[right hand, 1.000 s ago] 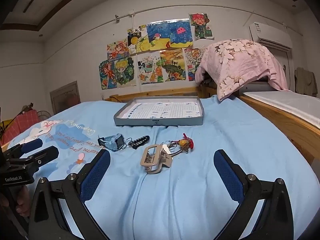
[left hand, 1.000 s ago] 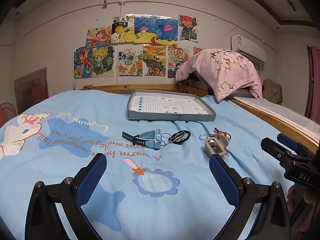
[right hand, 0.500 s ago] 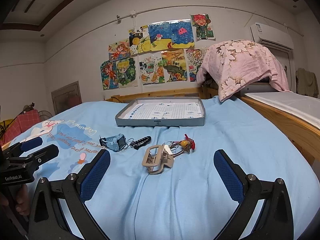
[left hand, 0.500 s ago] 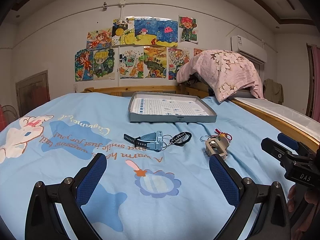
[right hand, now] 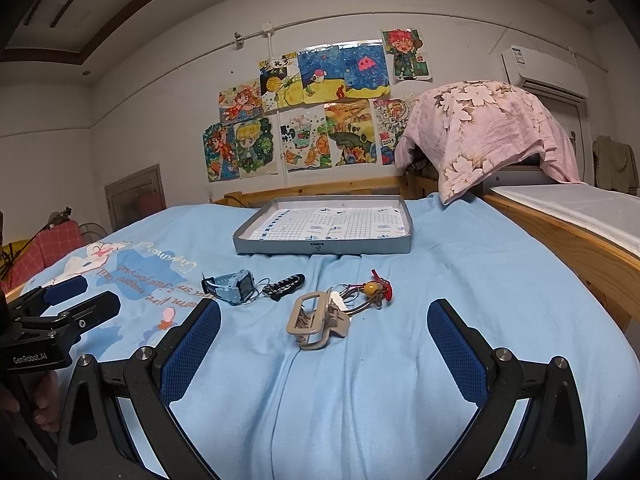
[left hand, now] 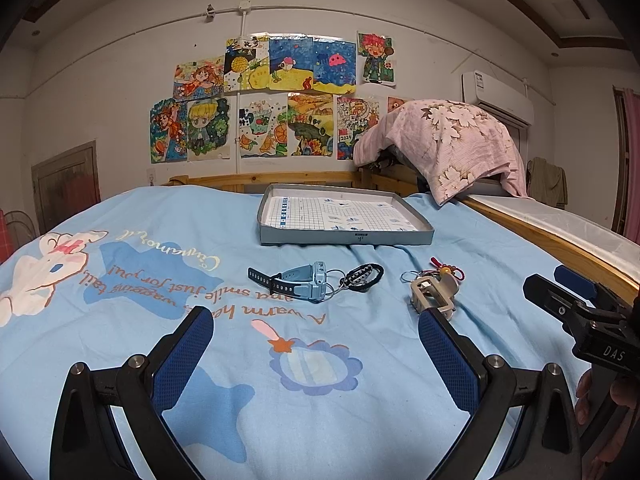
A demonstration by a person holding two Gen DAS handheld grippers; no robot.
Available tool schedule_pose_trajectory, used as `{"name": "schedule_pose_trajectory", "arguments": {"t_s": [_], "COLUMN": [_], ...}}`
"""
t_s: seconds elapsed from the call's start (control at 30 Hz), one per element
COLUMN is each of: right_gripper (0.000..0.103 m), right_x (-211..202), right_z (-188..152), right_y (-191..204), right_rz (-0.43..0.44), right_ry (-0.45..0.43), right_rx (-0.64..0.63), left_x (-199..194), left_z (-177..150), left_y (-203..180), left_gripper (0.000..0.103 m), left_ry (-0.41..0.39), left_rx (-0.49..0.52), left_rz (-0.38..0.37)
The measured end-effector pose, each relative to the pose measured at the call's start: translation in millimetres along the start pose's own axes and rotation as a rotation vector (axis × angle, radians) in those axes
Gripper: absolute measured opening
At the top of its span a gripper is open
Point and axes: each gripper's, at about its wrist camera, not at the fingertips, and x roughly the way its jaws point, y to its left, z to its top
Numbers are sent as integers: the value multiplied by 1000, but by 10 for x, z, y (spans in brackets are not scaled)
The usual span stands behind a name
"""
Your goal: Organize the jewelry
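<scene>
Hovering low over a blue bedsheet [left hand: 360, 420], the left gripper [left hand: 316, 344] and right gripper [right hand: 324, 336] both hang with jaws spread wide, holding nothing. A blue watch [left hand: 304, 284], black bracelet [left hand: 362, 276], beige hair clip [right hand: 316, 320] and what may be a red charm [right hand: 378, 286] lie in a row ahead, apart from the grey tray [left hand: 344, 236] farther back. Bare sheet surrounds them; a wooden rail [right hand: 560, 236] borders the right side.
</scene>
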Motion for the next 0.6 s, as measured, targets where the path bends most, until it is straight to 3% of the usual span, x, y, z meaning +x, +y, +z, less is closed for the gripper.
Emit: {"name": "schedule_pose_trajectory", "arguments": {"t_s": [0.6], "right_gripper": [102], "right_x": [12], "right_z": [-12], "right_y": [-8], "right_rz": [13], "right_ry": [5], "right_rx": [10], "left_x": [-2], "left_z": [-3], "left_y": [-1], "left_gripper": [103], "left_ry": [-2], "left_rx": [2], "left_rz": [-1]}}
